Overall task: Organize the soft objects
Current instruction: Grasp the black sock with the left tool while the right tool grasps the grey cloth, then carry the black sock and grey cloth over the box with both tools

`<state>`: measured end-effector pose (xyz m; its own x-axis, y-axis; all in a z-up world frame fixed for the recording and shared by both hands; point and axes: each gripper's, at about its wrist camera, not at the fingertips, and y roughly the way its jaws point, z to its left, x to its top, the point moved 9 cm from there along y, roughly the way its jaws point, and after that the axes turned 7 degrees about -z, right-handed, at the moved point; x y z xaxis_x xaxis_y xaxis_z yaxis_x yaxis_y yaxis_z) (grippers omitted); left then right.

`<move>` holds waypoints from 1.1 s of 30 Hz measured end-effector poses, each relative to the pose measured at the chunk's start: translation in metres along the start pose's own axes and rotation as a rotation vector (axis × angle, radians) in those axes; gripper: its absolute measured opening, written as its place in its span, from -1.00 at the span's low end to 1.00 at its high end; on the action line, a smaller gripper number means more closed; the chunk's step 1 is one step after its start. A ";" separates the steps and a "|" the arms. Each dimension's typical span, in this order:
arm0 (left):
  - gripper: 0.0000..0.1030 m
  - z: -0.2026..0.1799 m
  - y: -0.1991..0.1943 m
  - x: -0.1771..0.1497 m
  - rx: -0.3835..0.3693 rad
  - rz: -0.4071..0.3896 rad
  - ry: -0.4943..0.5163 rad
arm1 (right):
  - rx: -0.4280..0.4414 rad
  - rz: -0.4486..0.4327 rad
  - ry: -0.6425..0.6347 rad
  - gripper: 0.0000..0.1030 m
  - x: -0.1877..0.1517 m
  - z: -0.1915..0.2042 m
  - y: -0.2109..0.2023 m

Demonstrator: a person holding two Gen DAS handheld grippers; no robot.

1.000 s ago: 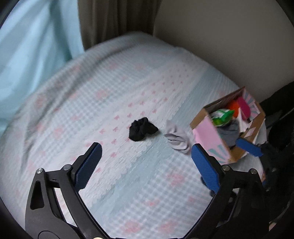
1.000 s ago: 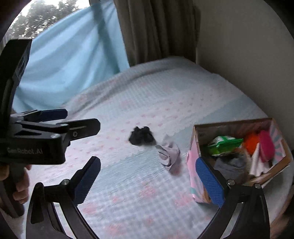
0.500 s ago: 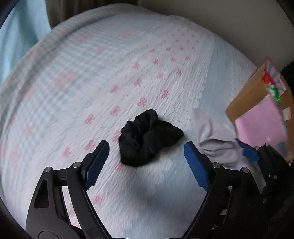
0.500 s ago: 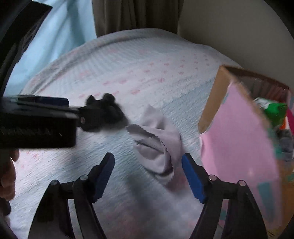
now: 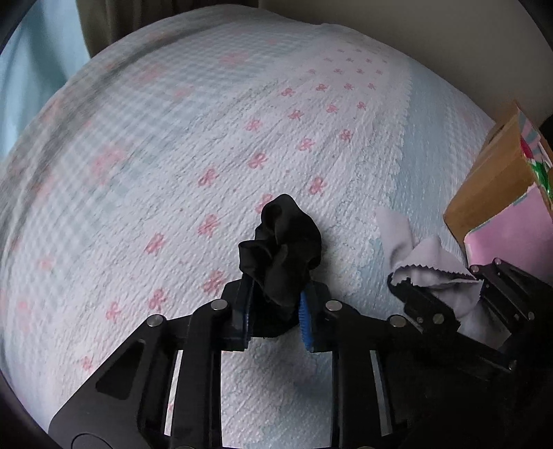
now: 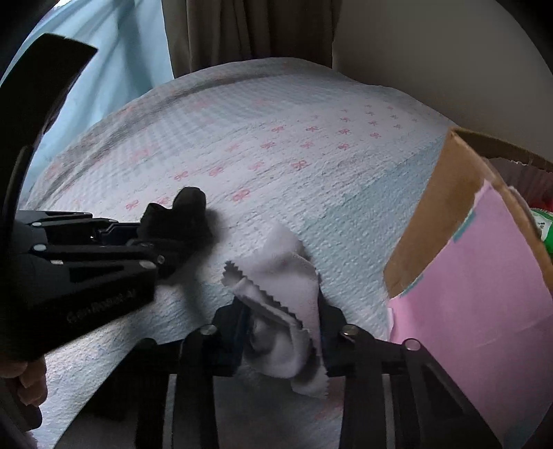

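Note:
My left gripper is shut on a crumpled black cloth on the bed; it also shows from the side in the right wrist view, with the black cloth bunched at its tips. My right gripper is shut on a pale grey cloth with zigzag edges; in the left wrist view the right gripper holds the same grey cloth. A cardboard box with a pink side stands just right of the grey cloth, and it also shows in the left wrist view.
The bedspread is white and light blue with pink bows. A green item lies in the box. A blue curtain and a brown curtain hang behind the bed, with a pale wall to the right.
Both grippers moved down and forward onto the cloths and closed: the left on the black cloth, the right on the grey cloth. Both were open half a second ago.

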<state>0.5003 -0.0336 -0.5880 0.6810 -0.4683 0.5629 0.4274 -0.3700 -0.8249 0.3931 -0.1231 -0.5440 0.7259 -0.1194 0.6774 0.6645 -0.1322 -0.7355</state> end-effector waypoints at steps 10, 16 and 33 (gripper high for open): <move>-0.68 -0.005 -0.066 0.014 0.045 -0.048 -0.045 | 0.068 -0.047 -0.004 -0.63 0.024 0.007 -0.046; -0.68 -0.014 -0.143 0.030 0.093 -0.097 -0.078 | 0.121 -0.107 -0.010 -0.63 0.058 0.006 -0.112; -0.68 -0.140 -0.320 0.082 0.097 -0.220 -0.144 | 0.188 -0.108 0.017 -0.63 0.133 -0.091 -0.308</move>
<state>0.3362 -0.0661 -0.2703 0.6396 -0.2639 0.7220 0.6249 -0.3685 -0.6883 0.2692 -0.1876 -0.2255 0.6464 -0.1309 0.7517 0.7611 0.0405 -0.6474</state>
